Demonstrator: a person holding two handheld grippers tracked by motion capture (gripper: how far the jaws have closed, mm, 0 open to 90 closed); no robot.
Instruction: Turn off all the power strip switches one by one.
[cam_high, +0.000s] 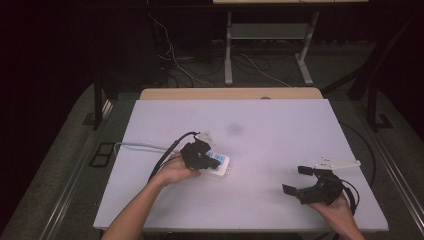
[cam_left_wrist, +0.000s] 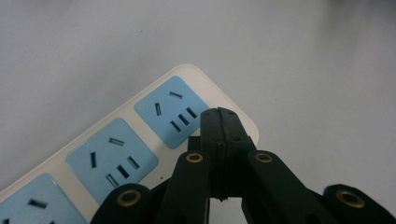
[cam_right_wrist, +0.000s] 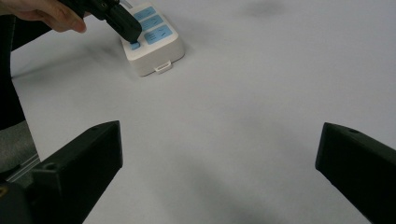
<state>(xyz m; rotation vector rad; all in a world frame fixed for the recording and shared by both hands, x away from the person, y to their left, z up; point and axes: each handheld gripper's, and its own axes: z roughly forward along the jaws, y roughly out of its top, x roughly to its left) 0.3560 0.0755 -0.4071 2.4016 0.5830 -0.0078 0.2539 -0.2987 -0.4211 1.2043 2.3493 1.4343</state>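
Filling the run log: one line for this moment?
left tongs shut, tips on power strip | right tongs open, nothing held | white table

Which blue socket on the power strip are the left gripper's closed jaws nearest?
The end socket, the last one before the power strip's rounded end. The left gripper tips sit at its corner; the other sockets lie farther back along the strip.

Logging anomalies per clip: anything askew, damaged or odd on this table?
Nothing damaged. The power strip lies at a slant to the table edges, and a faint dark smudge marks the surface beyond it.
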